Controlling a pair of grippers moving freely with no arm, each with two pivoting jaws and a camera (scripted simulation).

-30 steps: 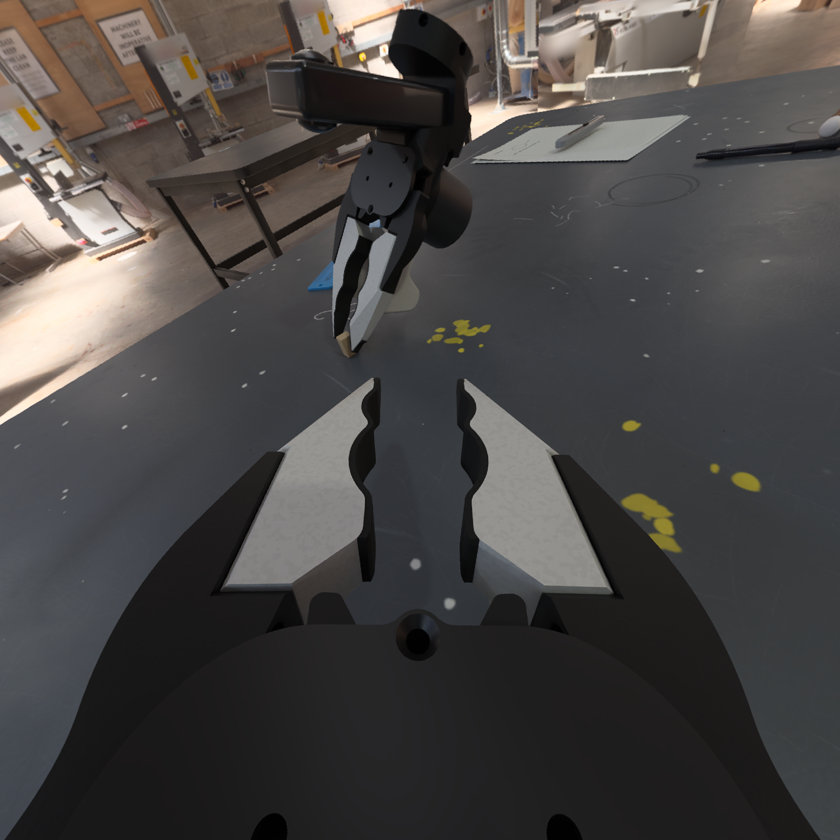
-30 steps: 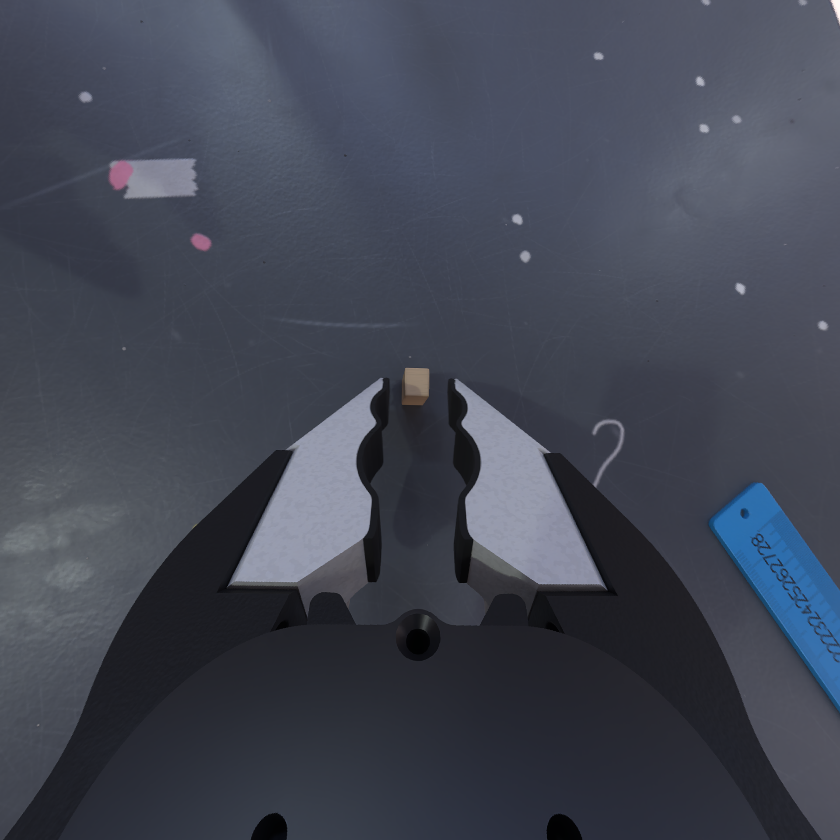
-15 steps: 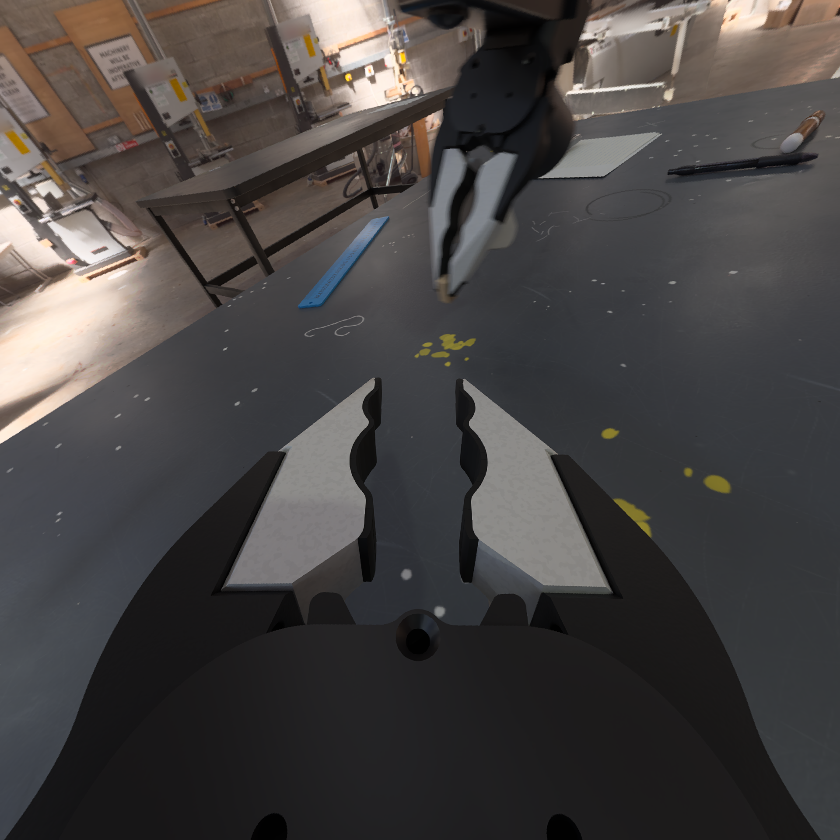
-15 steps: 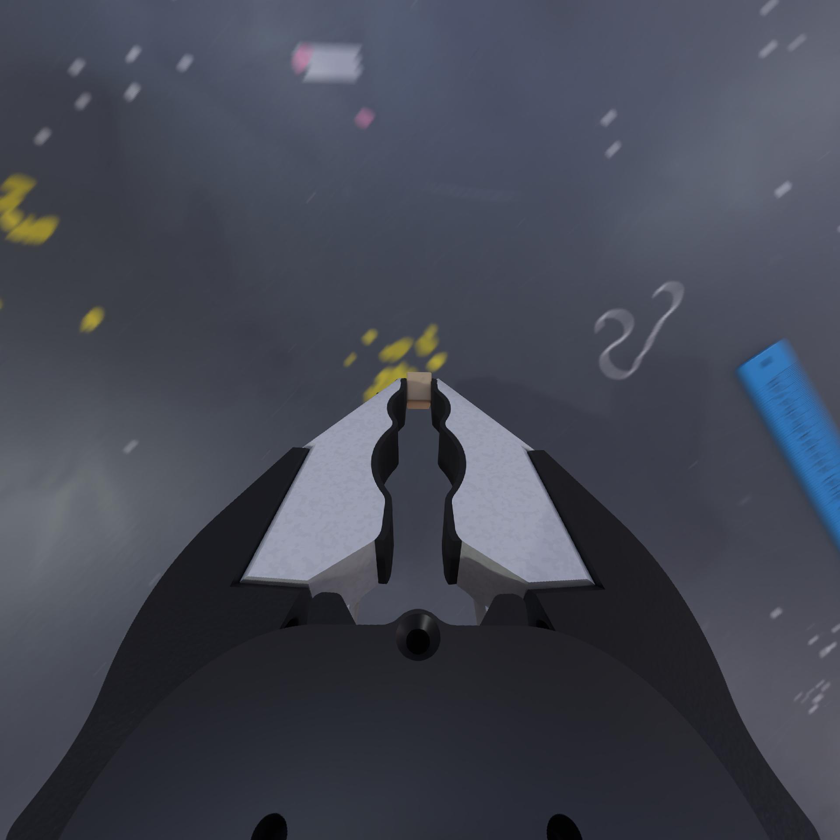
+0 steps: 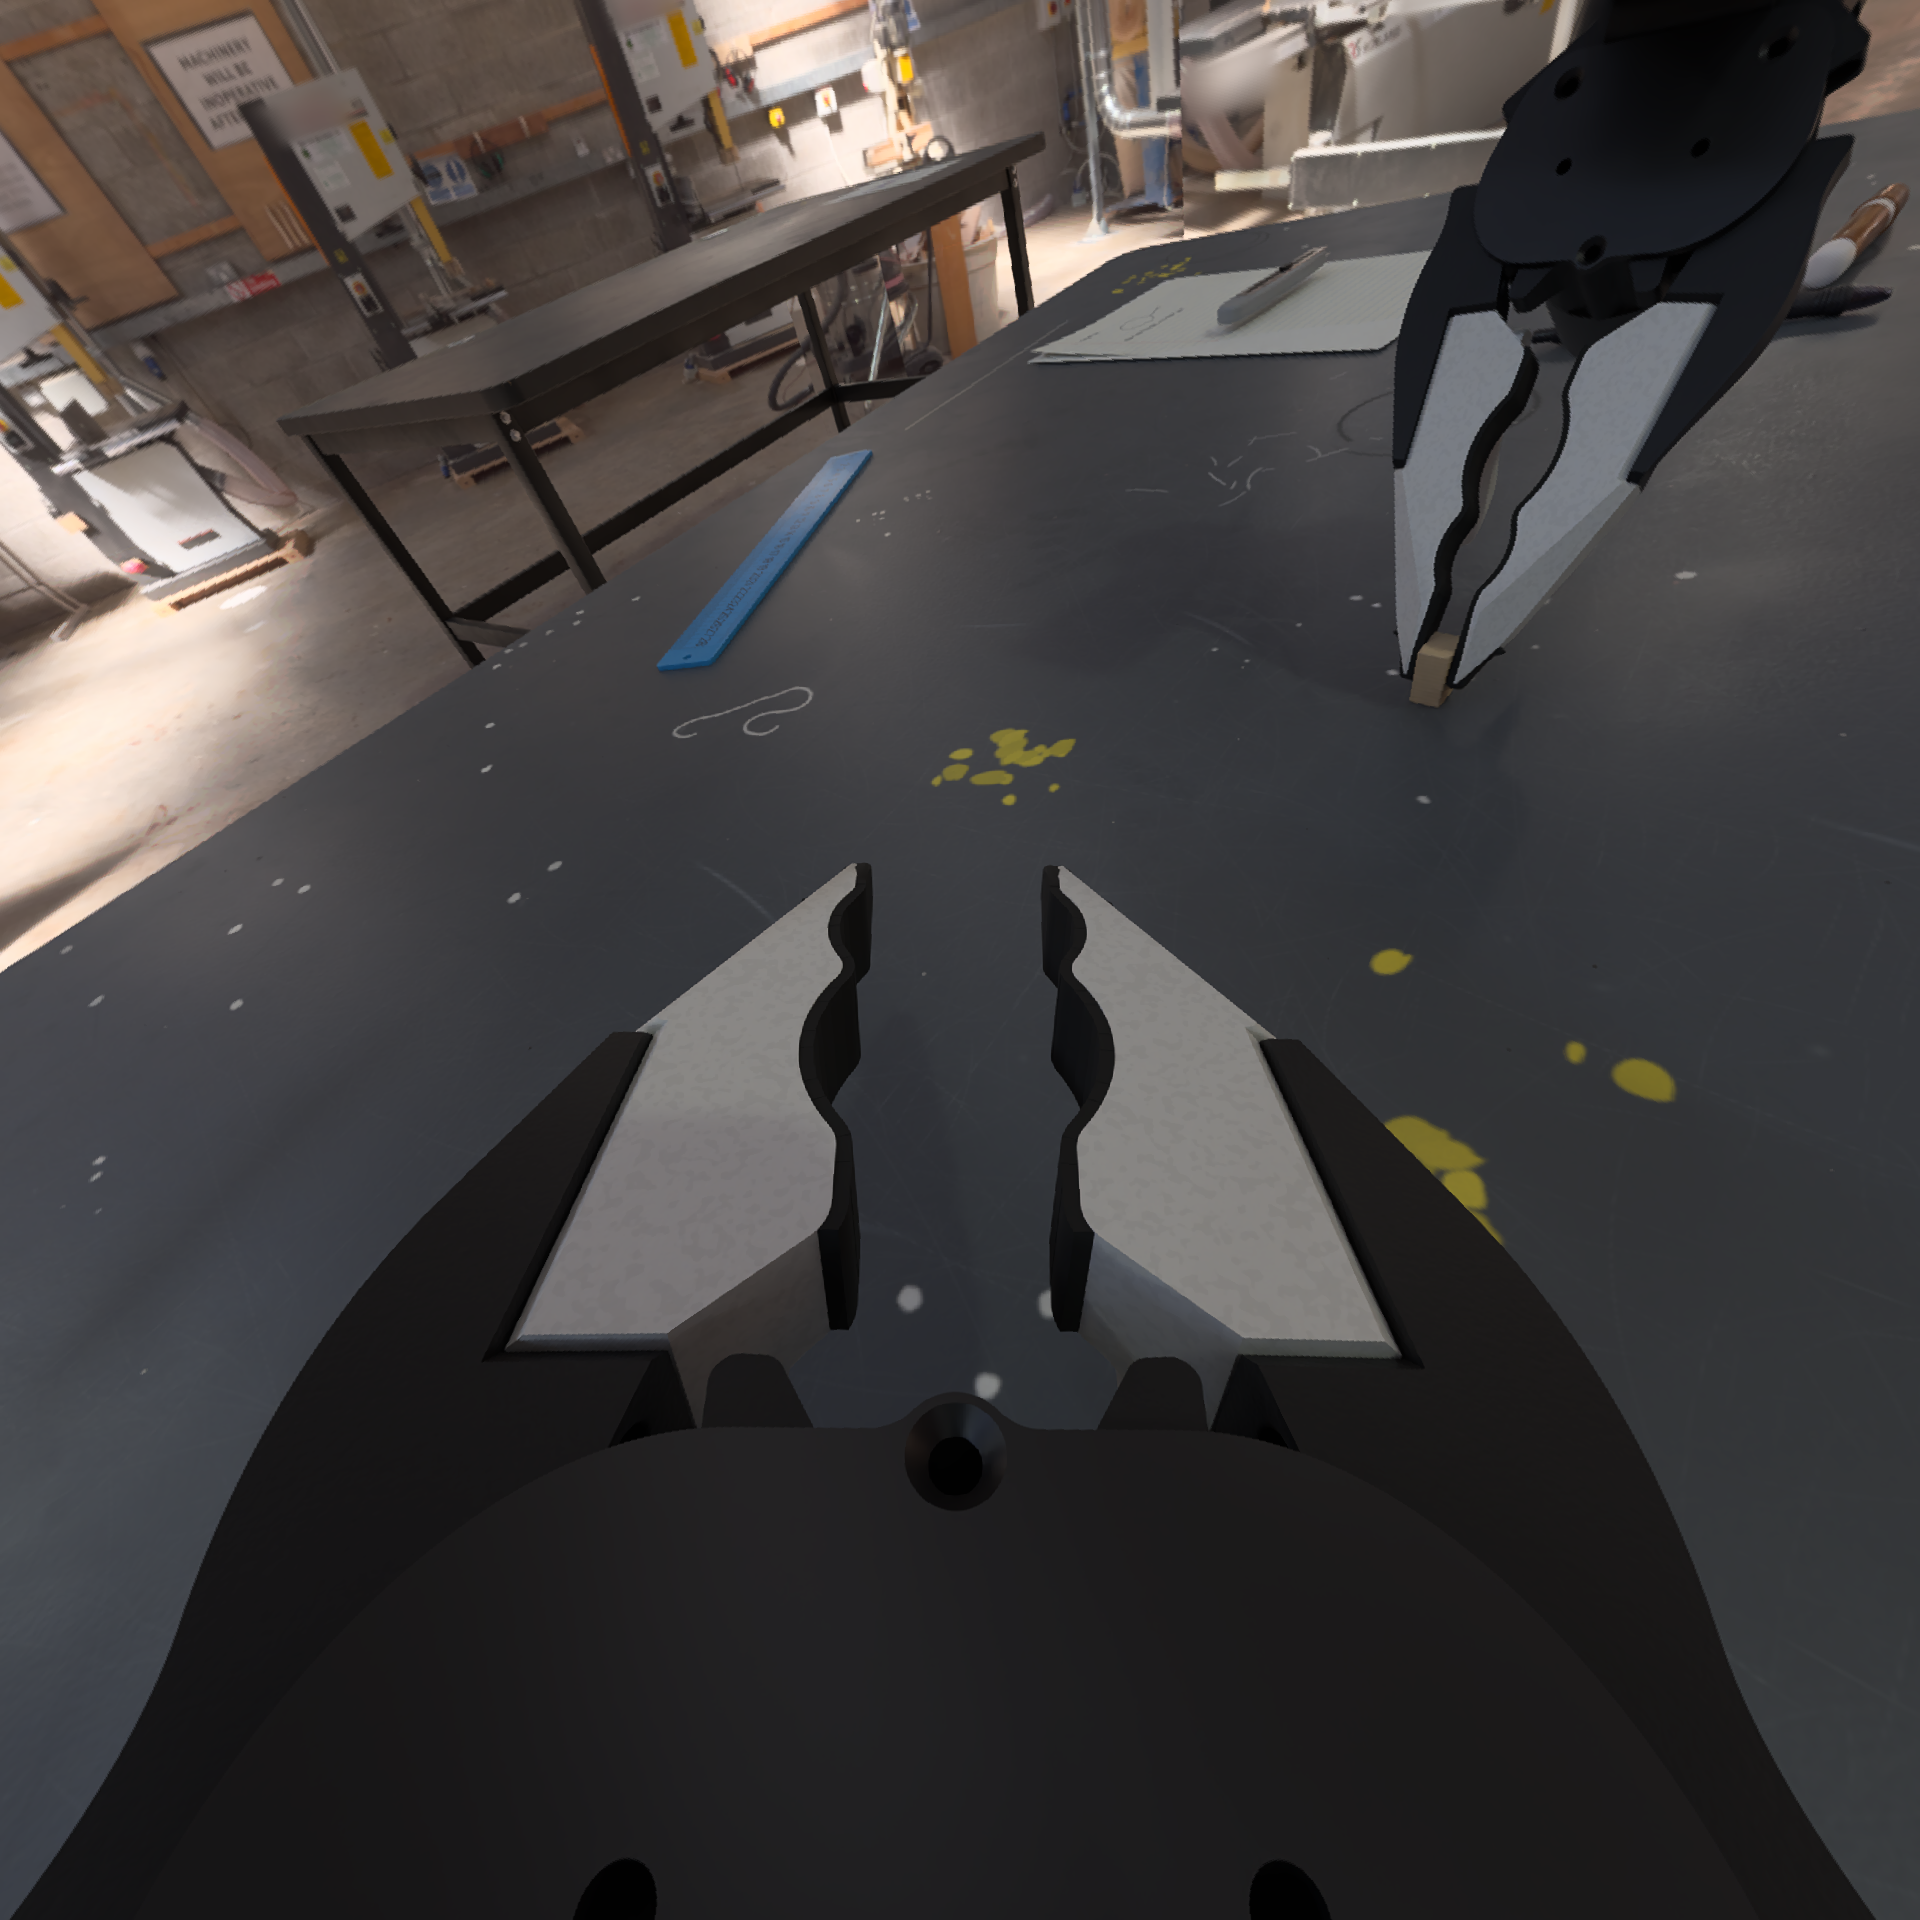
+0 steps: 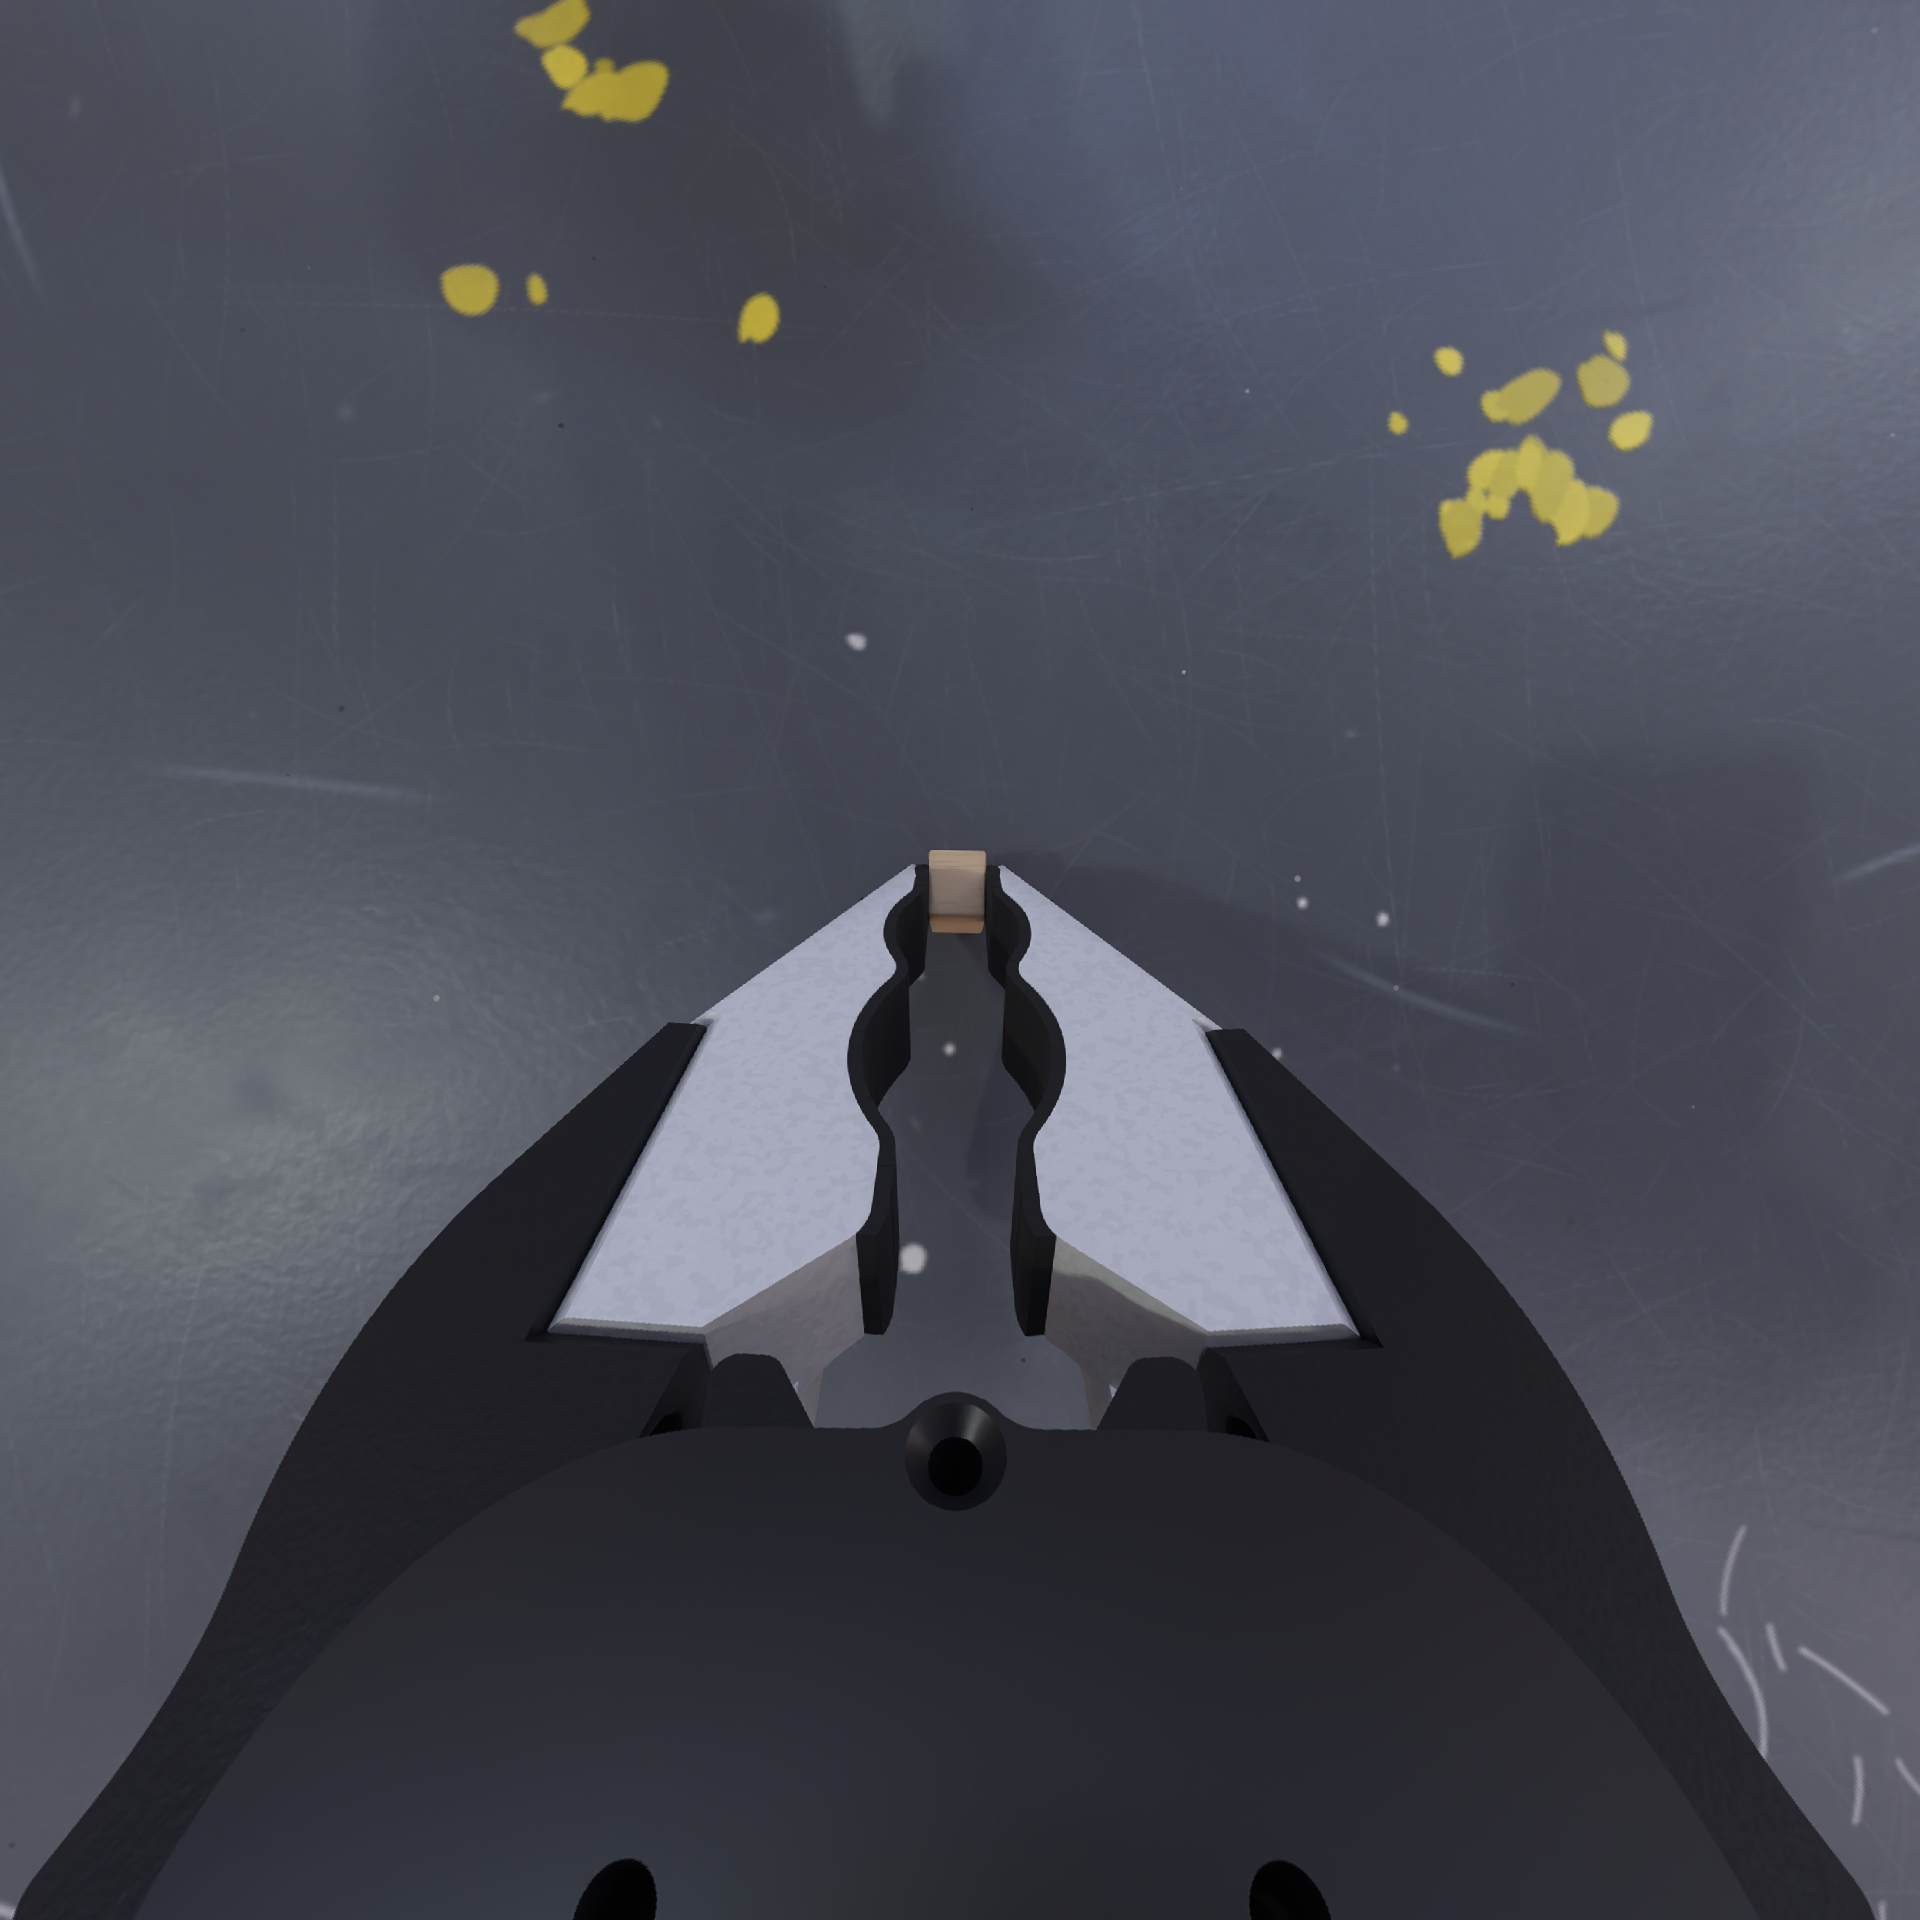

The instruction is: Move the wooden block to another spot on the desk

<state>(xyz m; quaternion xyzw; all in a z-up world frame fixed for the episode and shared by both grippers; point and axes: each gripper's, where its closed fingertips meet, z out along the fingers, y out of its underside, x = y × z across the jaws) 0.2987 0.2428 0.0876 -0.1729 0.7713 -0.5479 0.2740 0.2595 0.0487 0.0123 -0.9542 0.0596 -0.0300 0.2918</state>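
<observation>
The small tan wooden block [image 6: 957, 890] is pinched between the tips of my right gripper [image 6: 957, 883], which is shut on it. In the left wrist view the right gripper [image 5: 1439, 665] points down at the right side of the dark desk [image 5: 1143, 644], with the block [image 5: 1433, 672] at its tips and its lower edge at the desk surface. My left gripper [image 5: 956, 883] is open and empty, low over the desk, well to the left of and nearer than the block.
A blue ruler [image 5: 769, 563] lies at the desk's left edge. Paper sheets [image 5: 1236, 322] with a grey pen [image 5: 1270, 299] lie at the back, and a brush [image 5: 1860, 244] at far right. Yellow paint spots [image 5: 1003, 758] mark the desk. A second table [image 5: 665, 322] stands beyond.
My right gripper closed on the block, lifted it and carried it to the right, past the yellow spots, then lowered it to the desk. The left gripper stayed open and turned slightly.
</observation>
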